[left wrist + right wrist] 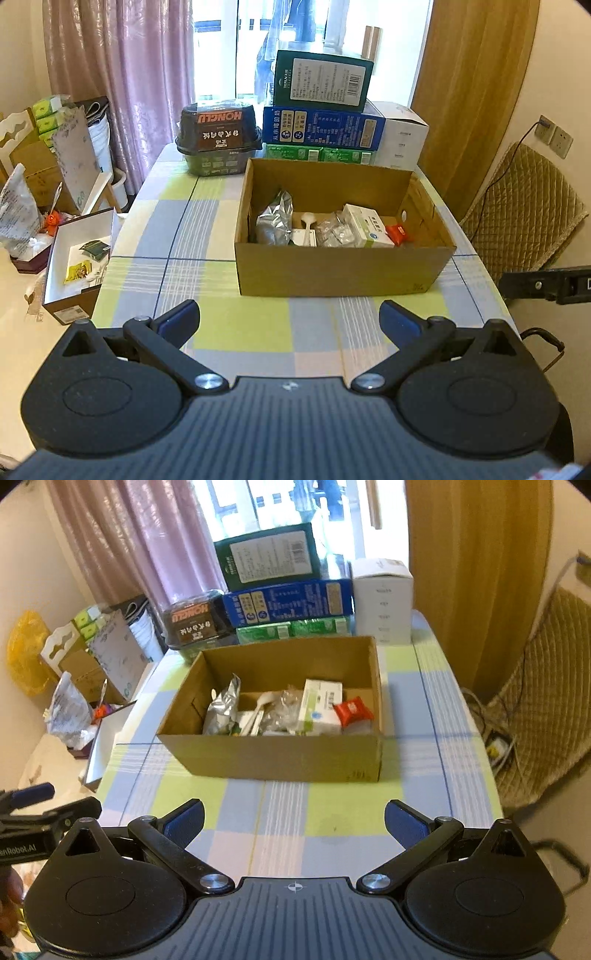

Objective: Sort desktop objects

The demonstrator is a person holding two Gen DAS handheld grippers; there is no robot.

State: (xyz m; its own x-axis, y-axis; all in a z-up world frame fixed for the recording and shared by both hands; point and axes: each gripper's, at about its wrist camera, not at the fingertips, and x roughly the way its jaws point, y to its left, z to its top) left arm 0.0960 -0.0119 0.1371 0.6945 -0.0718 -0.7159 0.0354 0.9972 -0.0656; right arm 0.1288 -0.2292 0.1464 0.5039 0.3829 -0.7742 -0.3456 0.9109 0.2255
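While both claws hang above the near edge of the checked counter, the left claw and the right claw each stand spread wide with nothing between their blue pads. Ahead of them, well apart, an open cardboard box sits on the counter and holds a silver foil pouch, a white plastic spoon, a crumpled clear bag, a white and green carton and a red packet at its right end. Behind the cardboard box, stacked cartons and a dark lidded tub stand by the window.
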